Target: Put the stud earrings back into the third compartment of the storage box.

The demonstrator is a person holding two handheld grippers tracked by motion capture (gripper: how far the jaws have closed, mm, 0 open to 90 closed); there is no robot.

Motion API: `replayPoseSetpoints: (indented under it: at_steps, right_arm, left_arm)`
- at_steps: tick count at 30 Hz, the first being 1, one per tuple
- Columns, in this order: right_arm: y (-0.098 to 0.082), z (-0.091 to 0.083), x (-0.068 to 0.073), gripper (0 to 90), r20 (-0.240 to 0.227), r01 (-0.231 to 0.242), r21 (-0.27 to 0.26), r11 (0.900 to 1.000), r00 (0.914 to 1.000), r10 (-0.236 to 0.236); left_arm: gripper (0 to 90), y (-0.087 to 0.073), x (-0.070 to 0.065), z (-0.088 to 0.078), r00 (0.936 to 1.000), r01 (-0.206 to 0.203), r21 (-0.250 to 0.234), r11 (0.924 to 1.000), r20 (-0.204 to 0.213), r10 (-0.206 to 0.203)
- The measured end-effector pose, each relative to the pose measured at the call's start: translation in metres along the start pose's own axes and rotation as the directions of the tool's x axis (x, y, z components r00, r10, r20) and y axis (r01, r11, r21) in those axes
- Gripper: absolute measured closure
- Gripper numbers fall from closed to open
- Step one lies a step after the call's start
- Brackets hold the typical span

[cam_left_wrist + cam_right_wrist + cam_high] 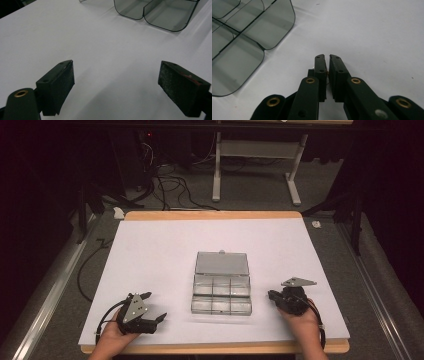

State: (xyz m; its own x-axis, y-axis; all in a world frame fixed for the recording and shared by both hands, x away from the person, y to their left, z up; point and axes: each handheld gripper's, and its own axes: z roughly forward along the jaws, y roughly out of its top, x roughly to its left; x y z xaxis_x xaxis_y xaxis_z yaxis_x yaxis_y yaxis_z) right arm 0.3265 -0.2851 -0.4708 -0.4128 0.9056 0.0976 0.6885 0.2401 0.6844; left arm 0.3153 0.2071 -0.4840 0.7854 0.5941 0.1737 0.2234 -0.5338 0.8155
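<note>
Dark room, grey floor, cables and a white frame beyond the worktop (150,245). White sheet over the worktop, wooden edge showing at the far and near sides.

Clear box (221,282) near the sheet's centre, lid open and laid back toward the far side. Compartments in two rows, divided by clear walls; no contents discernible.

Left gripper (156,307) at the near left, well apart from the box, held in a hand (114,332) entering from the bottom edge. Jaws spread wide, nothing between them. Pads (61,82) over bare sheet in the left gripper view; rounded corners of the box (160,12) at the top of that view.

Right gripper (270,295) at the near right, just beside the box's right end, apart from it. Held in the other hand (305,322), grey plate on top. Jaws drawn together to a thin slit in the right gripper view, fingertips (321,61) above bare sheet. Nothing gripped. Box (249,32) at the upper left of that view, clear of the gripper.
</note>
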Motion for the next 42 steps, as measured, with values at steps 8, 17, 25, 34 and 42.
replayPoseSetpoints:
  at_steps: [8, 17, 25, 34, 42]
  right_arm:
    - [-0.005, -0.005, -0.009, 86.1, 0.010, -0.030, -0.002, 1.000, 0.9995, 0.030]
    - [-0.004, -0.006, -0.008, 85.0, 0.011, -0.027, -0.010, 1.000, 0.9996, 0.027]
    - [-0.005, -0.018, -0.014, 80.5, 0.030, -0.047, -0.055, 0.997, 0.9984, 0.048]
    - [-0.008, -0.028, -0.021, 73.7, 0.103, -0.088, -0.077, 0.993, 0.9900, 0.096]
    - [-0.007, -0.028, -0.018, 72.9, 0.155, -0.085, 0.007, 0.996, 0.9844, 0.083]
  left_arm:
    - [14.2, 0.000, 0.000, 0.000, 1.0000, 0.001, 0.000, 1.0000, 0.000, -0.001]
    - [14.2, 0.000, 0.000, 0.000, 1.0000, 0.001, -0.001, 1.0000, 0.001, -0.001]
    - [14.2, 0.000, 0.000, -0.001, 1.0000, -0.004, -0.006, 1.0000, -0.003, 0.004]
    - [14.0, -0.001, 0.000, -0.002, 1.0000, -0.004, -0.015, 0.9999, -0.004, 0.004]
    - [14.0, -0.001, 0.000, -0.003, 1.0000, -0.002, -0.027, 0.9996, 0.010, 0.002]
